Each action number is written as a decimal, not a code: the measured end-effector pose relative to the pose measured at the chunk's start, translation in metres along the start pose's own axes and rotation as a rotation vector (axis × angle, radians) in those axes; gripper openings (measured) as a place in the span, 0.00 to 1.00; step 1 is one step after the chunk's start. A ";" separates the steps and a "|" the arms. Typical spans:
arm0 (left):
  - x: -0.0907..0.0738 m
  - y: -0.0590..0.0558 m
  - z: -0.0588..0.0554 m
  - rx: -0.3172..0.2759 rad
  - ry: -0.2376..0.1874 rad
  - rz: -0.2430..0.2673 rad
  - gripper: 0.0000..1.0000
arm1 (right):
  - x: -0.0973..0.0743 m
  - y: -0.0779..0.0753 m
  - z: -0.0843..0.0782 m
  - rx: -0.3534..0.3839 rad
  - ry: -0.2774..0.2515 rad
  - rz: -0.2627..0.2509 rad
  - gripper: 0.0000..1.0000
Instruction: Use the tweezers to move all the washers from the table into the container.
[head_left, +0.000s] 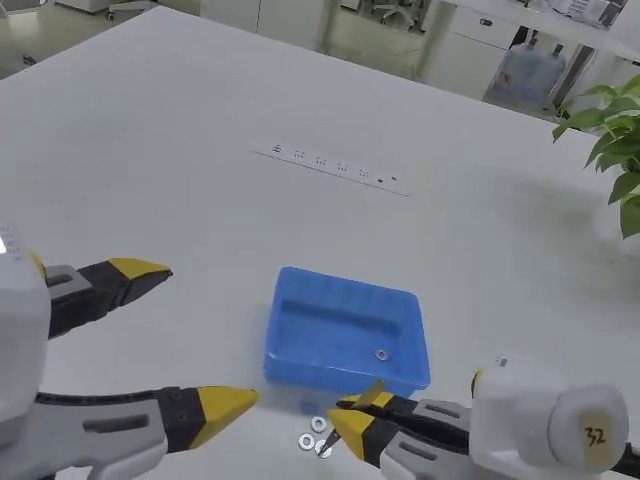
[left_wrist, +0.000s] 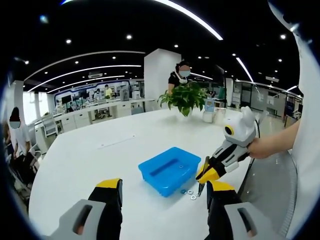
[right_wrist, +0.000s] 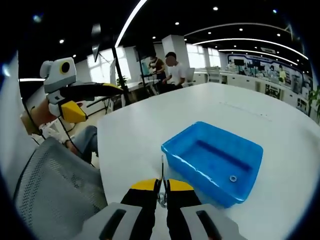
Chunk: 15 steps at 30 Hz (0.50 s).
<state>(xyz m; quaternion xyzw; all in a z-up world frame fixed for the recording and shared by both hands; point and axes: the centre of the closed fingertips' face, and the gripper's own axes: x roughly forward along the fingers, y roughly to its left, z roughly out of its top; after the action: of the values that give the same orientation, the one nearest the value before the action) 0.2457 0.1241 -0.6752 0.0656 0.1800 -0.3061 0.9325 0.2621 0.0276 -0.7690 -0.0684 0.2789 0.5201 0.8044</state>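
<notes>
Open table left of container; power strip beyond; plant at right edge.

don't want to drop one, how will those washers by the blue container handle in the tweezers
The washers look thin, flat and metallic: probably light but slick, so one may slip from the fine-tipped tweezers. Lying flat on the smooth table, they'd likely slide rather than roll if pushed. Clustered close, nudging one may shift its neighbours.
</notes>
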 end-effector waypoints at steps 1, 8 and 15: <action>0.000 0.000 0.000 0.000 0.000 0.001 0.69 | 0.000 0.000 0.000 -0.005 0.001 -0.003 0.03; 0.000 0.000 -0.002 0.001 0.008 0.000 0.69 | 0.000 0.005 -0.004 -0.068 0.017 0.009 0.02; 0.002 -0.002 0.000 0.006 0.003 -0.011 0.68 | -0.001 0.002 -0.004 -0.044 0.015 -0.001 0.02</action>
<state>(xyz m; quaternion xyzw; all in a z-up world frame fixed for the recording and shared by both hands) 0.2462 0.1207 -0.6759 0.0678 0.1808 -0.3115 0.9304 0.2585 0.0262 -0.7715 -0.0901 0.2732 0.5254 0.8008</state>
